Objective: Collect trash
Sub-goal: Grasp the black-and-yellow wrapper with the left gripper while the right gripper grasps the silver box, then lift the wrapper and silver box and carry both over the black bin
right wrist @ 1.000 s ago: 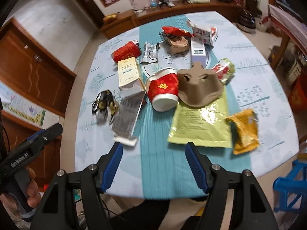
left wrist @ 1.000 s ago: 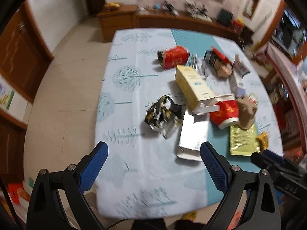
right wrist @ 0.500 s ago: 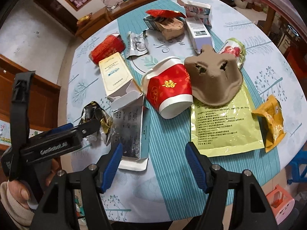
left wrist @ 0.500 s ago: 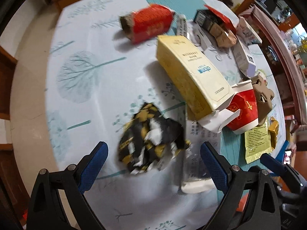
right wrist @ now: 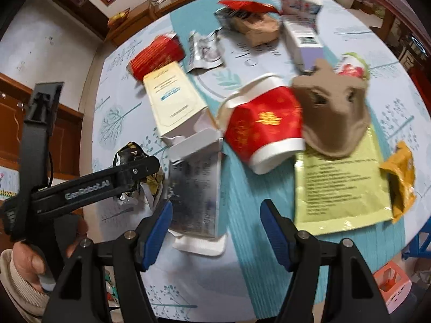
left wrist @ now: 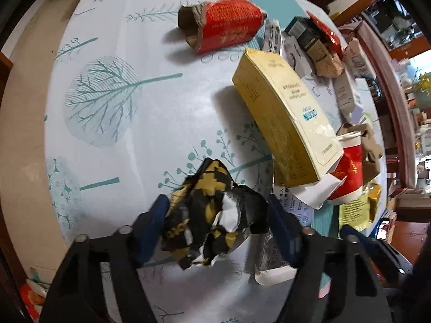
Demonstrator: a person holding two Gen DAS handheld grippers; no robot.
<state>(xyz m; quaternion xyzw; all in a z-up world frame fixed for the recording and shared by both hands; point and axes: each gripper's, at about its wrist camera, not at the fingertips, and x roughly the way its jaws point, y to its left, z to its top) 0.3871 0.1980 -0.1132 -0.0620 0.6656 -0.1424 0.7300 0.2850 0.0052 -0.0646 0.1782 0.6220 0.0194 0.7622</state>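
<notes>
A crumpled black-and-gold wrapper point(left wrist: 207, 215) lies at the near left of the table point(left wrist: 113, 140). My left gripper point(left wrist: 215, 204) points down over it. Its jaws are closing, and both blue pads touch the wrapper's sides. In the right wrist view the same wrapper point(right wrist: 129, 148) peeks out behind the left gripper's black body. My right gripper point(right wrist: 215, 207) hangs open over the near edge of a silver foil pouch point(right wrist: 196, 188), with nothing between its fingers. A red paper cup point(right wrist: 264, 132) lies on its side just beyond.
More trash covers the table: a yellow box point(left wrist: 285, 118), a red carton point(left wrist: 226, 27), a brown pulp cup holder point(right wrist: 334, 115), a green sachet point(right wrist: 342, 185), an orange wrapper point(right wrist: 401, 180) and small boxes at the back. A person's hand point(right wrist: 29, 263) holds the left gripper.
My left gripper came down over the black-and-gold wrapper and its jaws narrowed onto it. My right gripper sank closer to the table, nearer the silver pouch, and stayed open.
</notes>
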